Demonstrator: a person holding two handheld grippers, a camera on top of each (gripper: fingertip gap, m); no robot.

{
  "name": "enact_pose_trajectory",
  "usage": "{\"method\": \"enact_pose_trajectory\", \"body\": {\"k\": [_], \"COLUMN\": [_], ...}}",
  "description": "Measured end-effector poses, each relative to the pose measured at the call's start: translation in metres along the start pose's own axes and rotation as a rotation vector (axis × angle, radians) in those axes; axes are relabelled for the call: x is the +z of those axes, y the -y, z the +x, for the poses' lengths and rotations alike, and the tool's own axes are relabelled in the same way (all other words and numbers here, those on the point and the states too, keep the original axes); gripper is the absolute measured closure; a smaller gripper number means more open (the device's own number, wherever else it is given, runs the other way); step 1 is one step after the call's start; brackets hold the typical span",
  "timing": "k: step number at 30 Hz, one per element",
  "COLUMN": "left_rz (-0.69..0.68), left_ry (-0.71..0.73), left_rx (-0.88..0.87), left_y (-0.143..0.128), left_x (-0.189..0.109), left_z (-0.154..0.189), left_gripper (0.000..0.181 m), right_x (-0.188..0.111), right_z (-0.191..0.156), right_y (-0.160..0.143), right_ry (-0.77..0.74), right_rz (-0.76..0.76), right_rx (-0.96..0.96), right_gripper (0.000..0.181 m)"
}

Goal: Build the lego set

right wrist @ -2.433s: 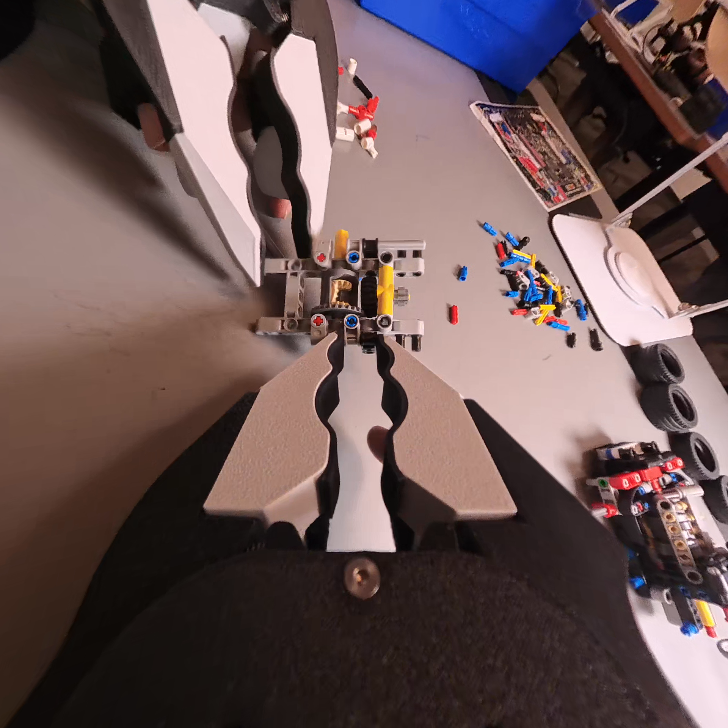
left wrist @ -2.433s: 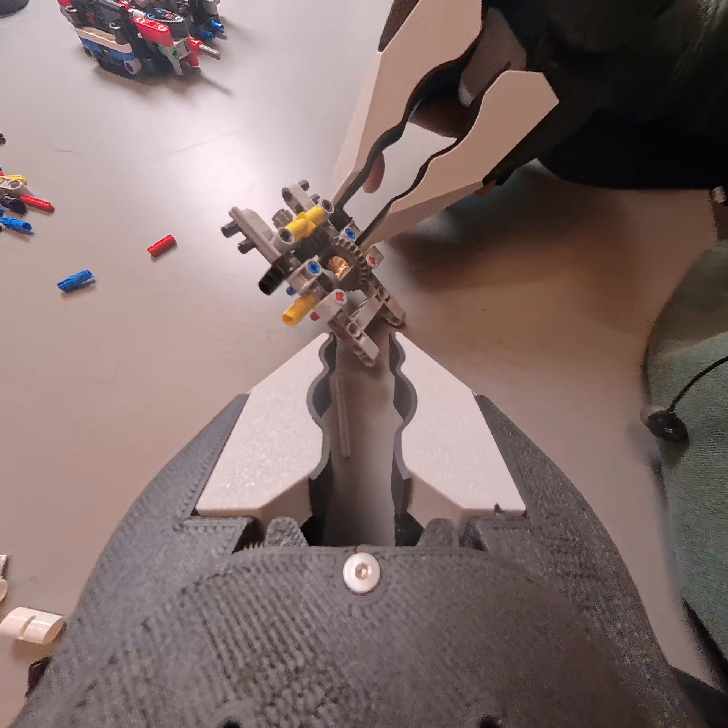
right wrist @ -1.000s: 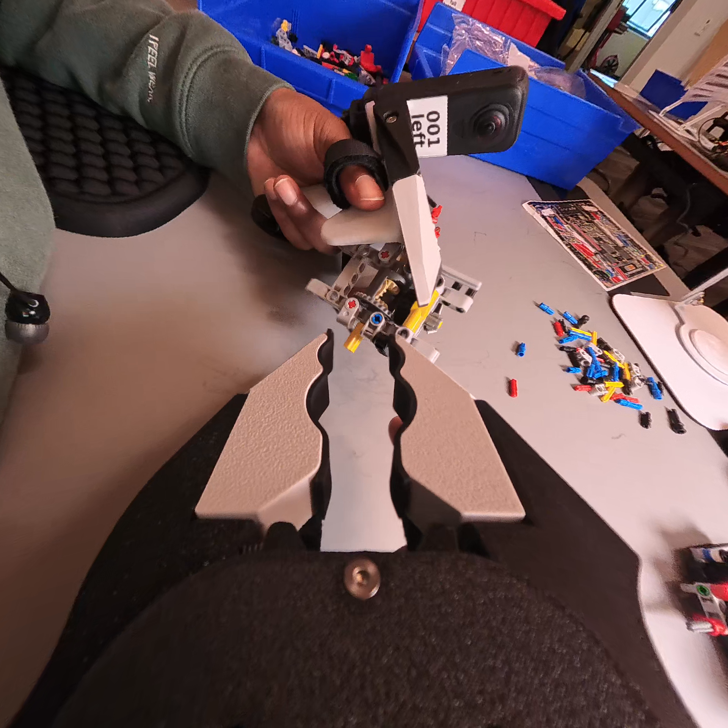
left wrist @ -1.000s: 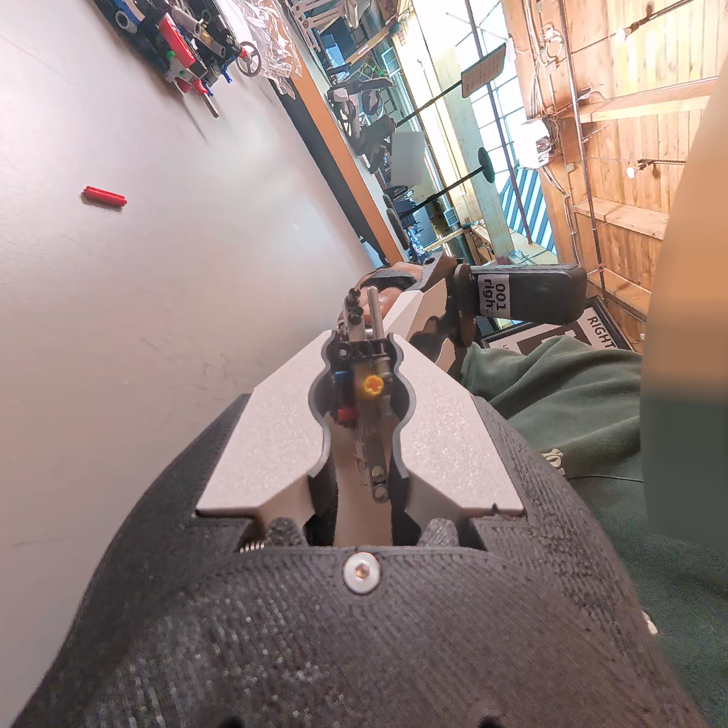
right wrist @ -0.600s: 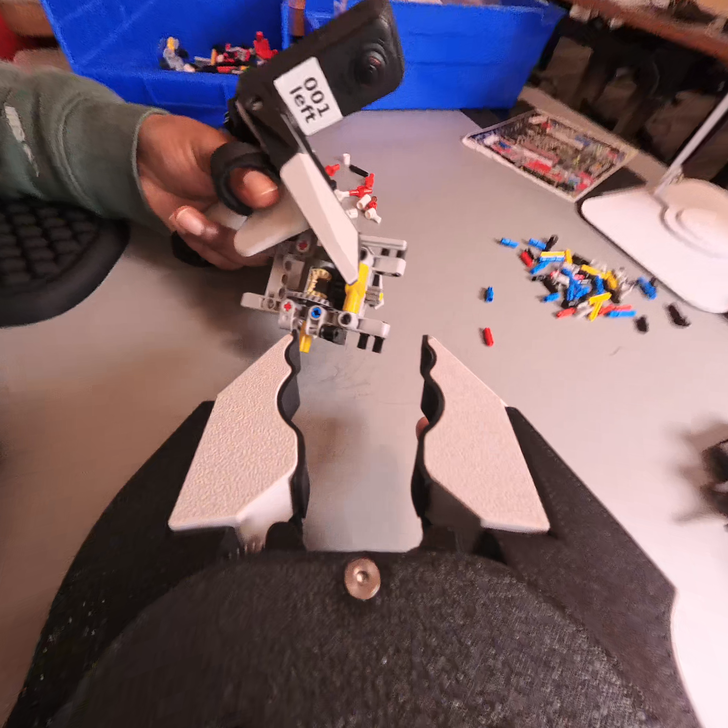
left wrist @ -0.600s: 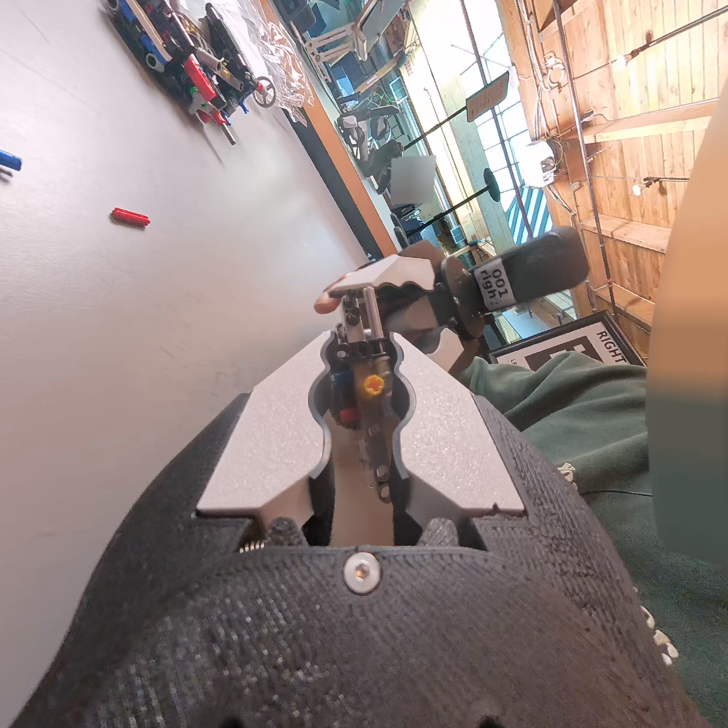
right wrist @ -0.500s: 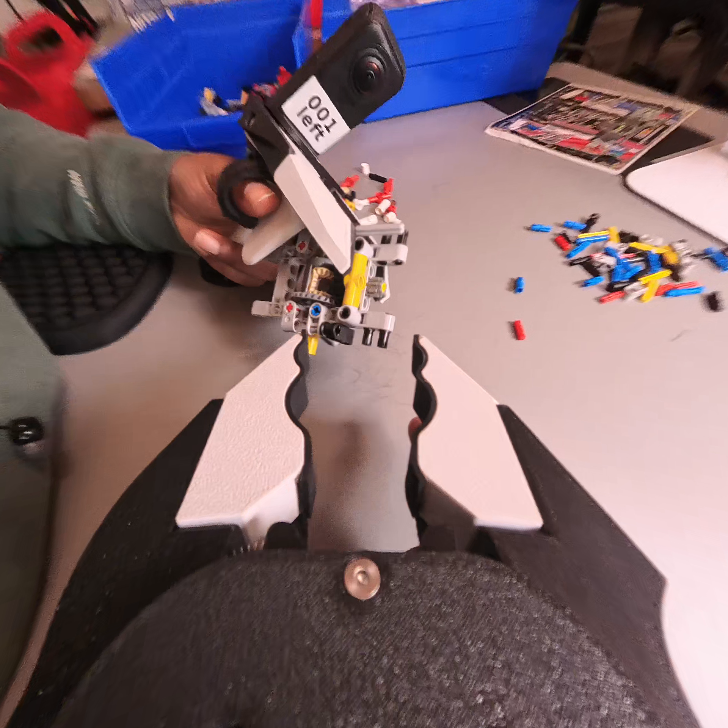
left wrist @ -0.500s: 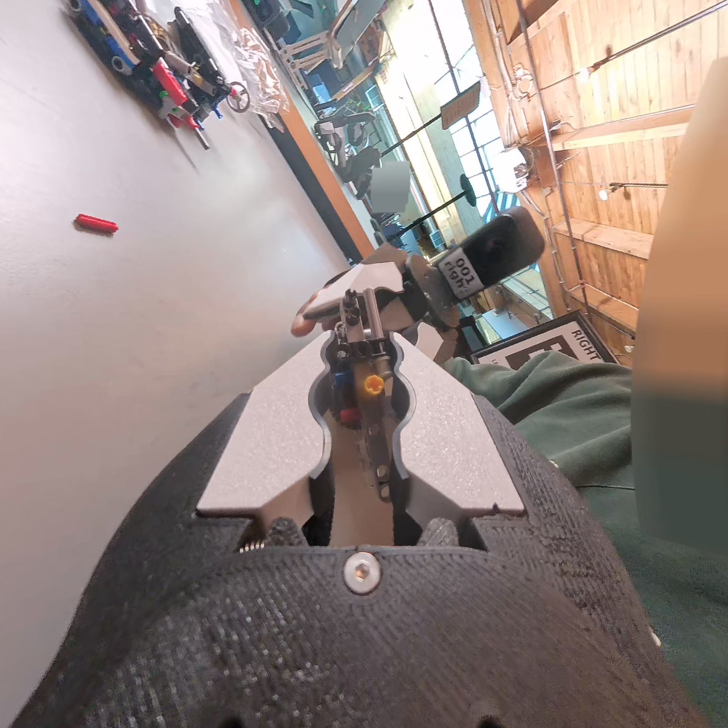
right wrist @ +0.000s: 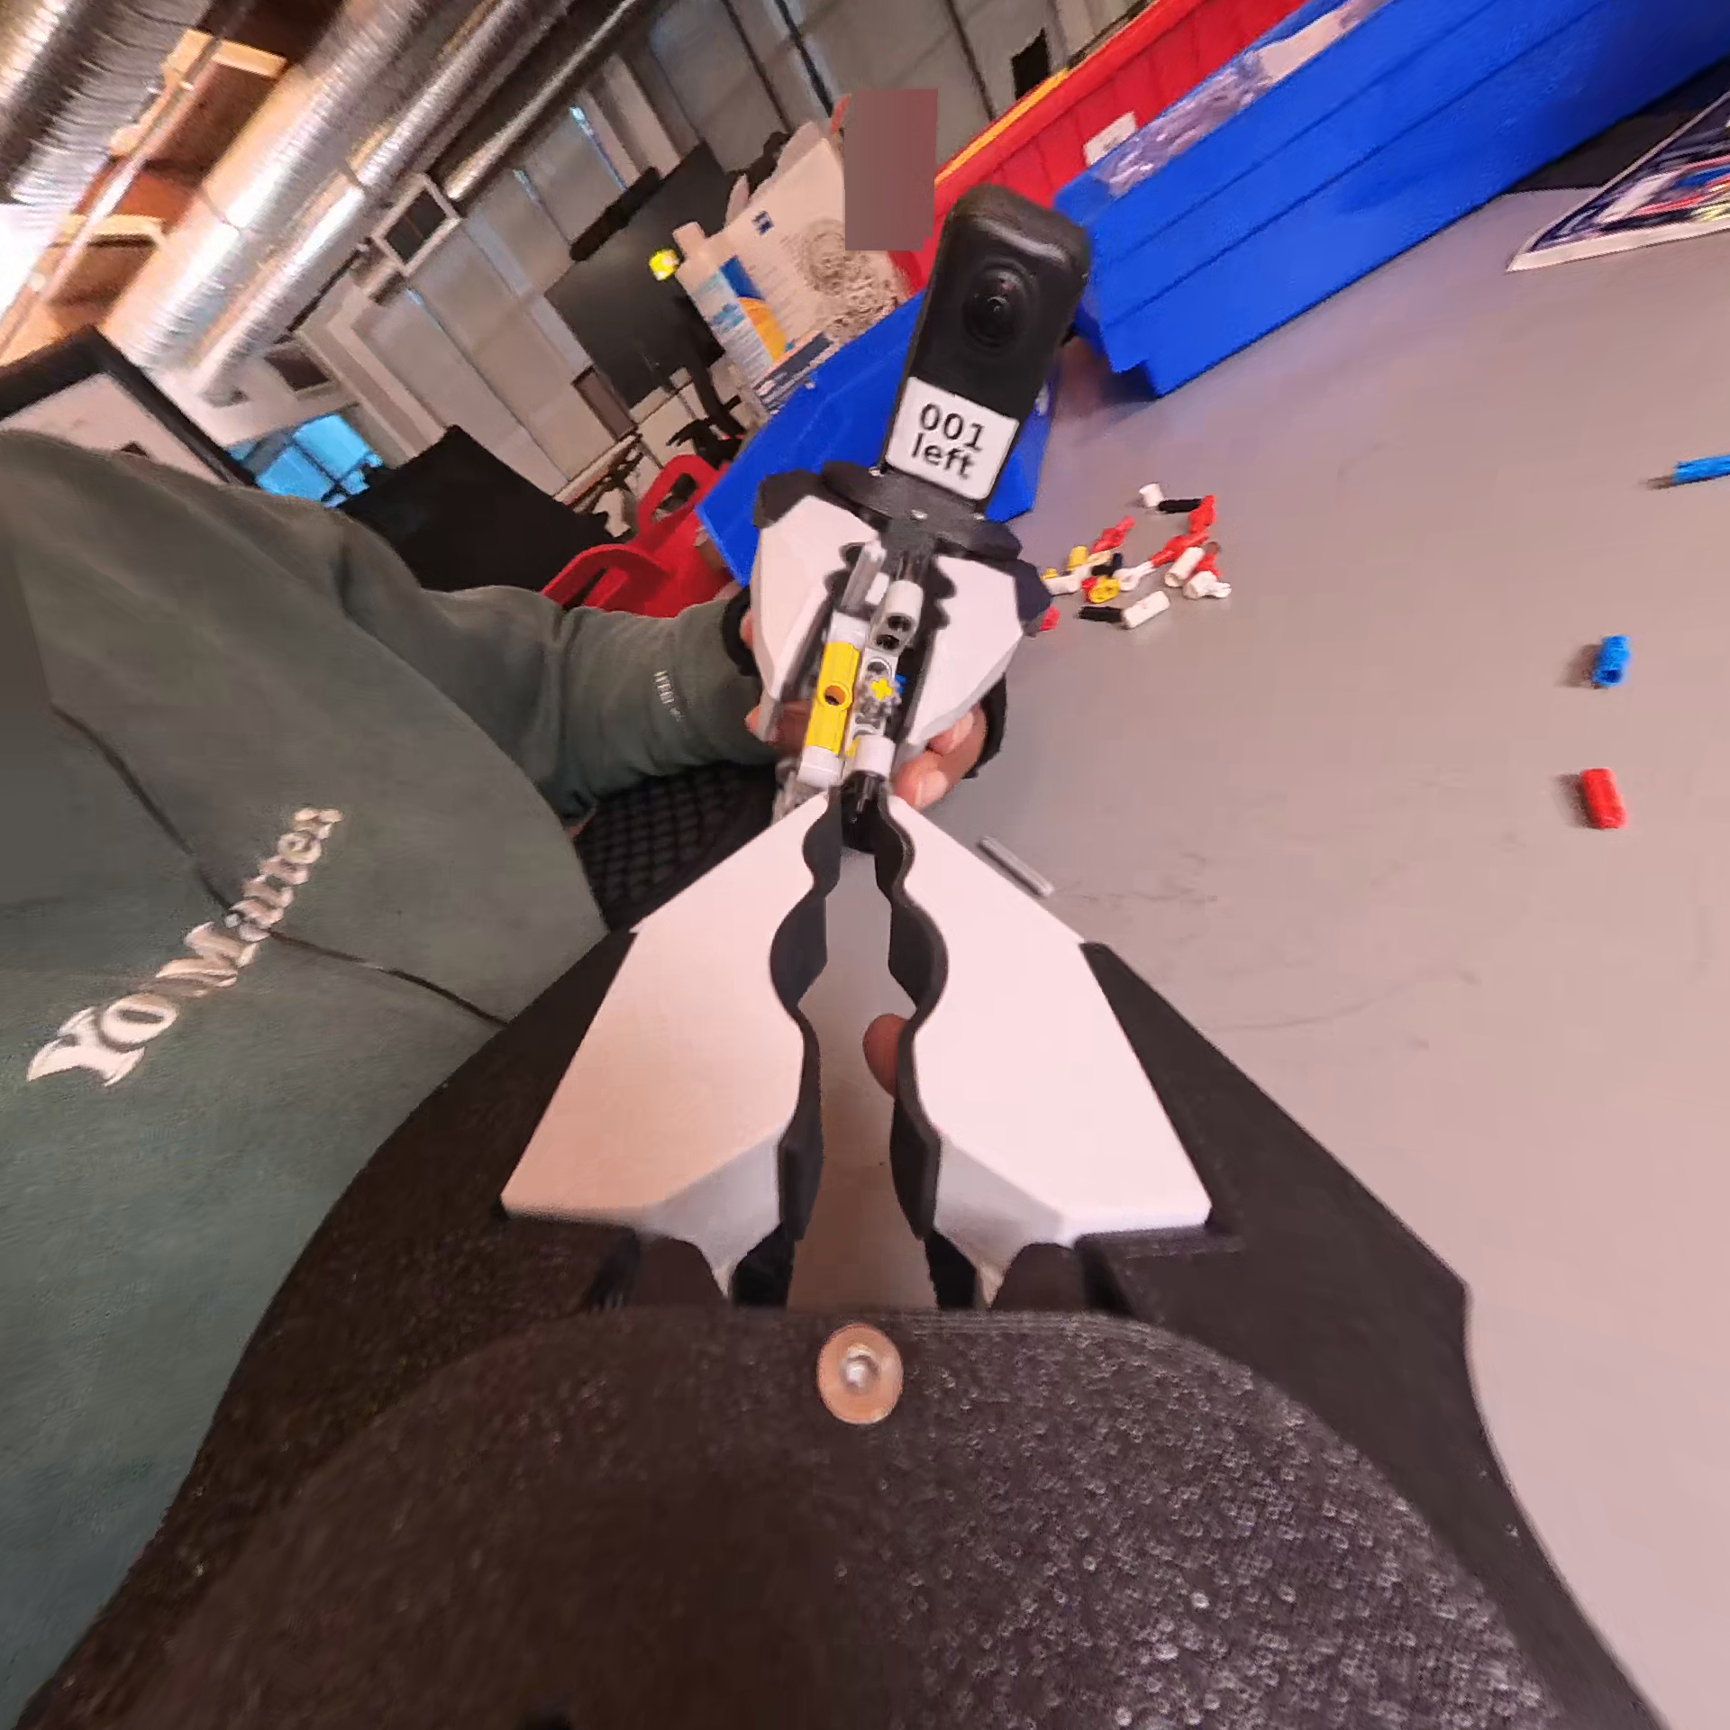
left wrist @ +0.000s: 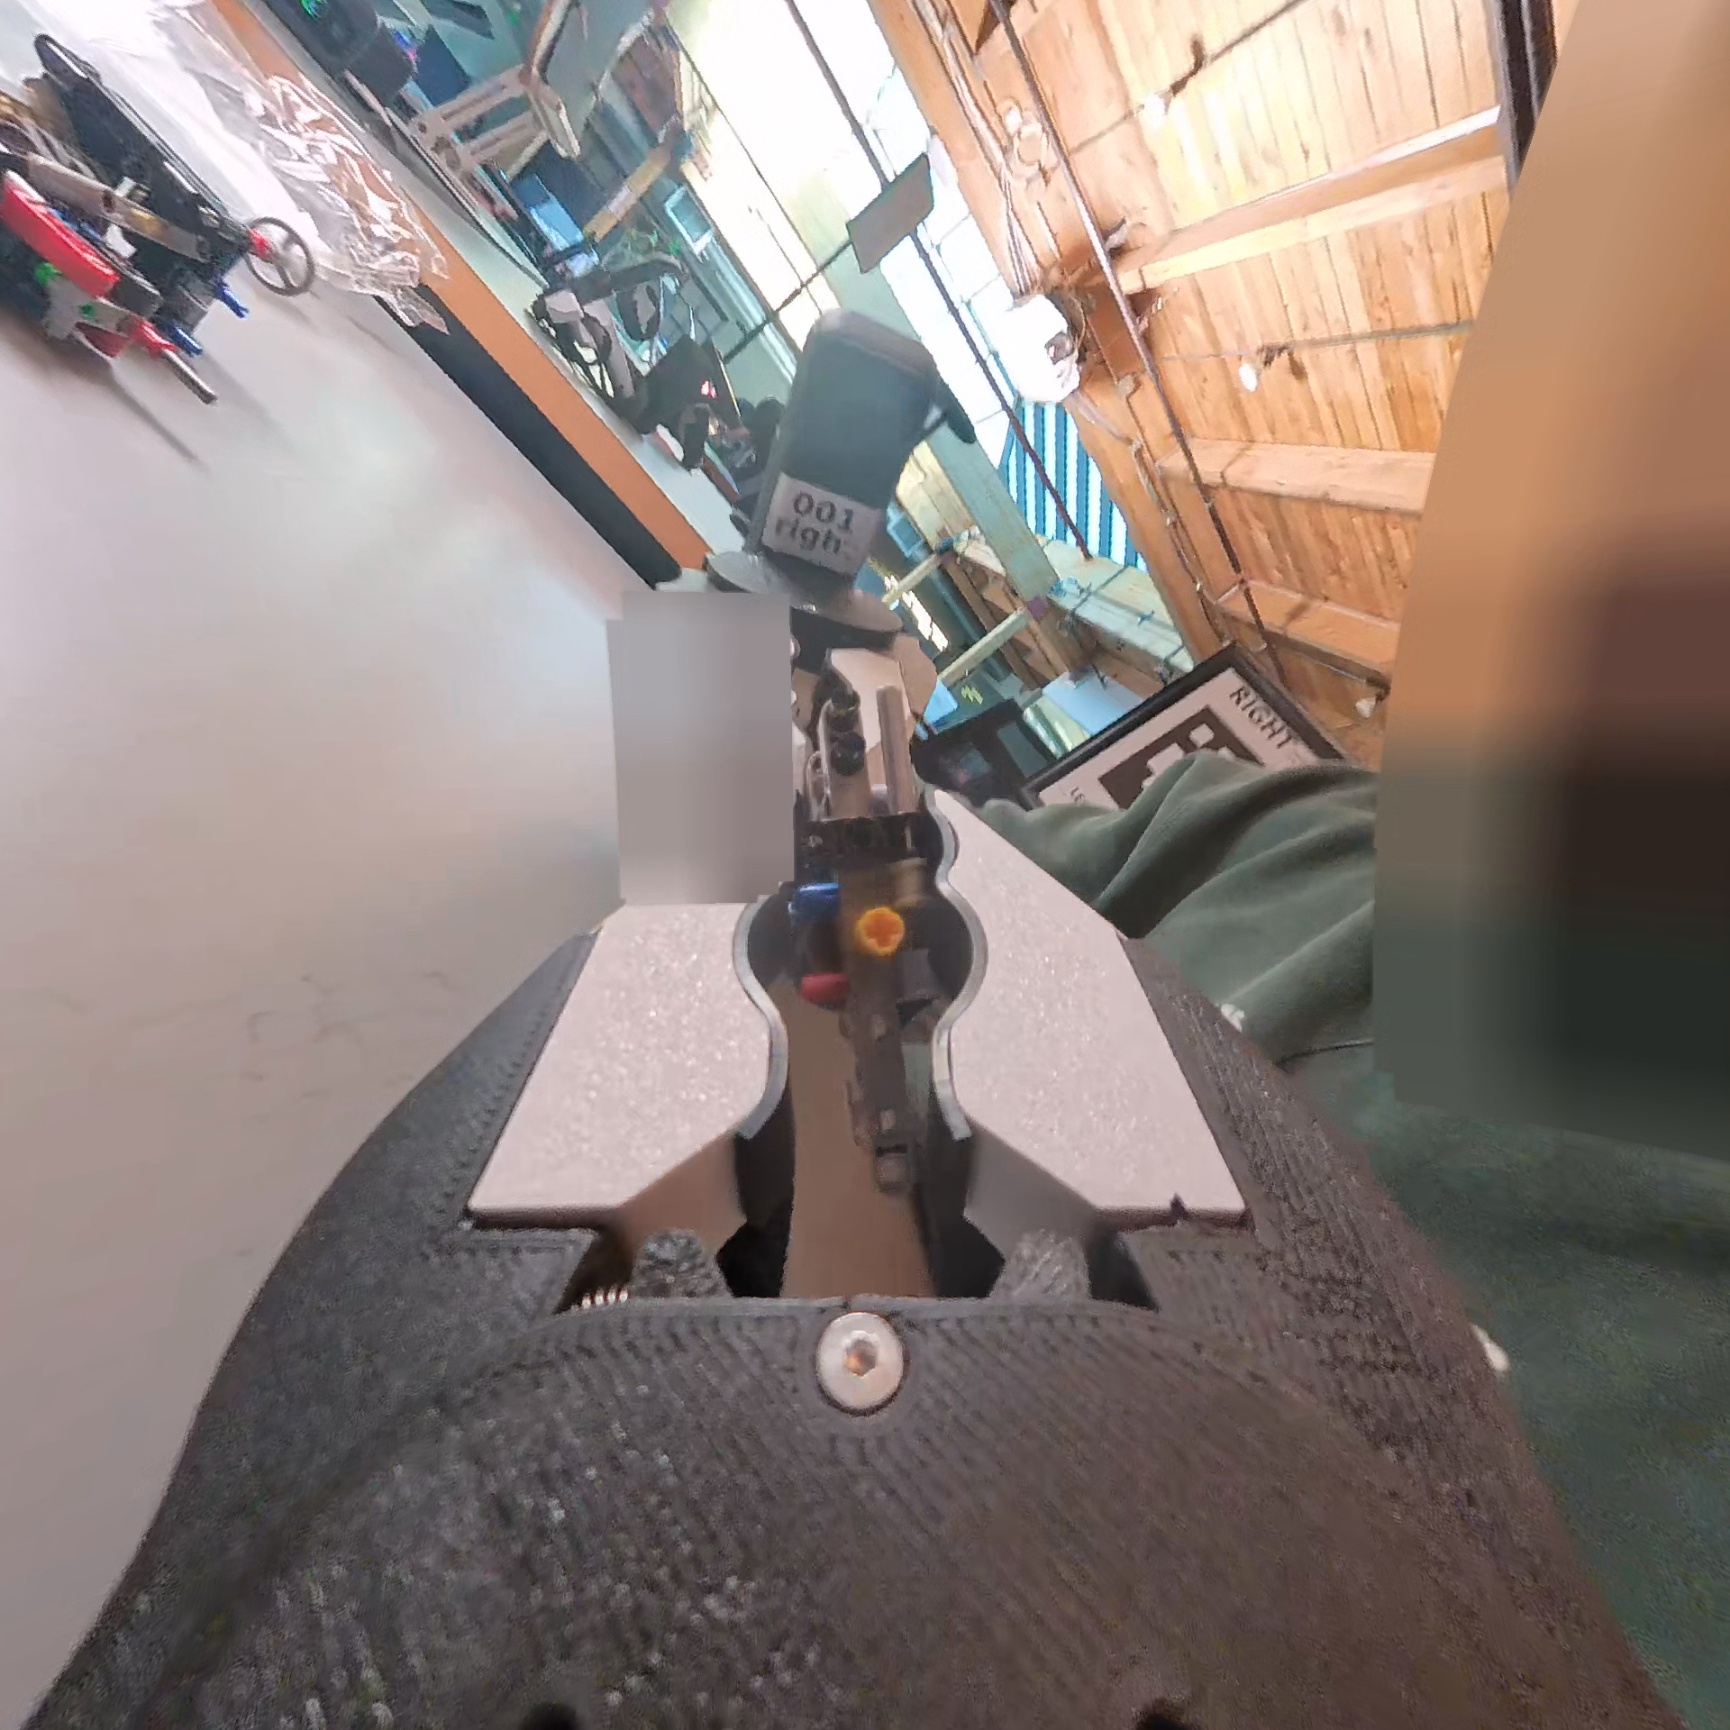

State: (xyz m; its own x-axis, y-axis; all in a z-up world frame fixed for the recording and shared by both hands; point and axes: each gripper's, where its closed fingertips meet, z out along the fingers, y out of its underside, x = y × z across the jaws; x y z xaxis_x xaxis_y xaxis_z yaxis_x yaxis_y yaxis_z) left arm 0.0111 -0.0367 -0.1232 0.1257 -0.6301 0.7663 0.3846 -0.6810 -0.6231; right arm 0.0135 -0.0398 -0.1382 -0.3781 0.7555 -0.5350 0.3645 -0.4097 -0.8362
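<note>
Lego subassembly held in the air between two facing grippers

The lego subassembly (right wrist: 857, 688), centre frame in both views, looks light and rigid but pin-jointed, so likely to shed parts if twisted; its grey beams seem the safest hold. The left gripper (left wrist: 861, 899) clamps it by its frame. The right gripper (right wrist: 859, 819), jaws narrow, pinches its lower black end. Loose pins (right wrist: 1137, 566) lie upper right on the table (right wrist: 1404, 936).

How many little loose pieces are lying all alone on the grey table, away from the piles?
3 that I can see: a red pin, a blue pin above it, and a blue piece at the right edge. More may be hidden outside the picture.
</note>
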Motion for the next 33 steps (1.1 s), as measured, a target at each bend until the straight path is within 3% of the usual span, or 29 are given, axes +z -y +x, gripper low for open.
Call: {"method": "enact_pose_trajectory", "body": {"k": [10,16,18,20,25,27,29,33], "left_rz": [-0.371,-0.359,-0.367,-0.367,-0.270,-0.205,-0.146,-0.070], "left_ry": [0.216,0.218,0.220,0.223,0.216,0.192,0.179,0.151], "left_rx": [0.298,0.262,0.249,0.246,0.230,0.170,0.110,0.004], "left_y": [-0.042,-0.039,-0.042,-0.043,-0.028,-0.019,-0.011,-0.002], "left_x": [-0.003,-0.003,-0.001,-0.001,-0.001,-0.004,-0.009,-0.015], "left_z": [-0.019,-0.018,-0.019,-0.021,-0.018,-0.018,-0.021,-0.024], "left_gripper": [0.151,0.151,0.164,0.166,0.166,0.166,0.167,0.167], "right_x": [-0.011,-0.010,-0.009,-0.010,-0.011,-0.014,-0.022,-0.021], "right_z": [0.002,0.002,0.002,0.002,0.006,0.014,0.019,0.002], "right_y": [-0.025,-0.034,-0.036,-0.036,-0.018,-0.001,0.011,0.008], "right_ry": [0.085,0.074,0.067,0.061,0.028,-0.048,-0.163,-0.286], "right_rz": [-0.277,-0.359,-0.376,-0.390,-0.286,-0.194,-0.141,-0.144], "right_rx": [0.111,0.076,0.061,0.048,0.028,-0.074,-0.316,-0.755], "right_gripper": [0.179,0.179,0.179,0.179,0.179,0.169,0.163,0.162]}}
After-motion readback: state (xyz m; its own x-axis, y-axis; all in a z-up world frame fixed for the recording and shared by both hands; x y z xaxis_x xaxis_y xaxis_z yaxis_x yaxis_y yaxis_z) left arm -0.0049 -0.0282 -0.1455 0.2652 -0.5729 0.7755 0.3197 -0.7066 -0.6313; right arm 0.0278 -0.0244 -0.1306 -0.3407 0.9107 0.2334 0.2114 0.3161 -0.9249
